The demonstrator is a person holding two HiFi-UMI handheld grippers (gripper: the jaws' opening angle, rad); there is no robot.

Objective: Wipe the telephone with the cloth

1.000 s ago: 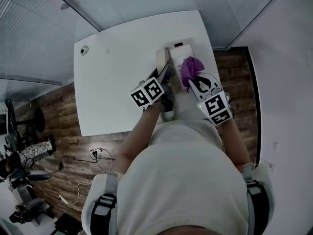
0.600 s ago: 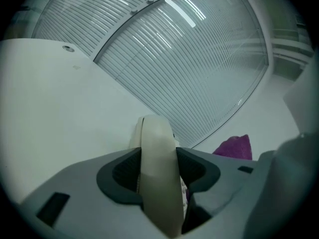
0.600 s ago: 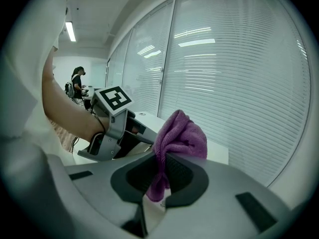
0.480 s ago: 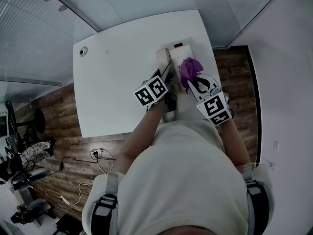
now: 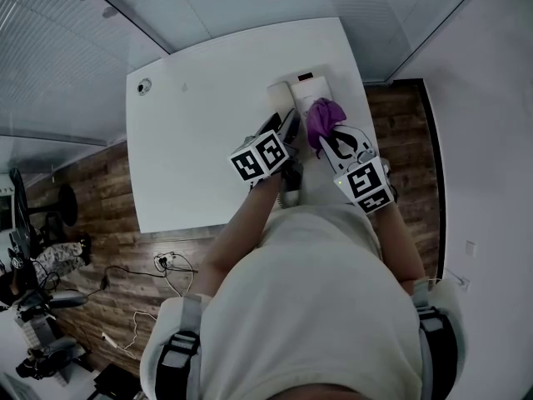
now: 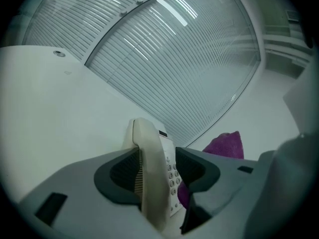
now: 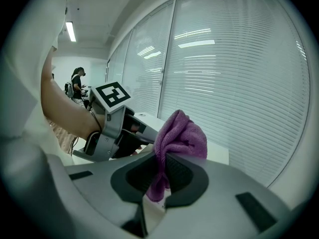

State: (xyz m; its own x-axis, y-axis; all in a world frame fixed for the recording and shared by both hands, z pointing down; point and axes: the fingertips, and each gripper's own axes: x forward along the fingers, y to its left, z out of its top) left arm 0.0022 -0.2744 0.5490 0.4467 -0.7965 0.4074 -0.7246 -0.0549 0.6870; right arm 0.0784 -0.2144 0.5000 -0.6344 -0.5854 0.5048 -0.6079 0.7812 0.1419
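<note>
A cream telephone stands at the far right of the white table, with its handset along its left side. My left gripper reaches over that handset. In the left gripper view the handset stands between the jaws of the left gripper. The left pad lies against it, while a gap showing the keypad separates it from the right pad. My right gripper is shut on a bunched purple cloth beside the phone's near right part. The cloth bulges above the jaws of the right gripper.
A small round fitting sits near the table's far left corner. Blinds and glass walls run behind the table. The wooden floor to the left holds cables. Another person stands far back in the room.
My left gripper has shifted a little up and to the right, closer over the handset. The right gripper and the cloth have stayed where they were.
</note>
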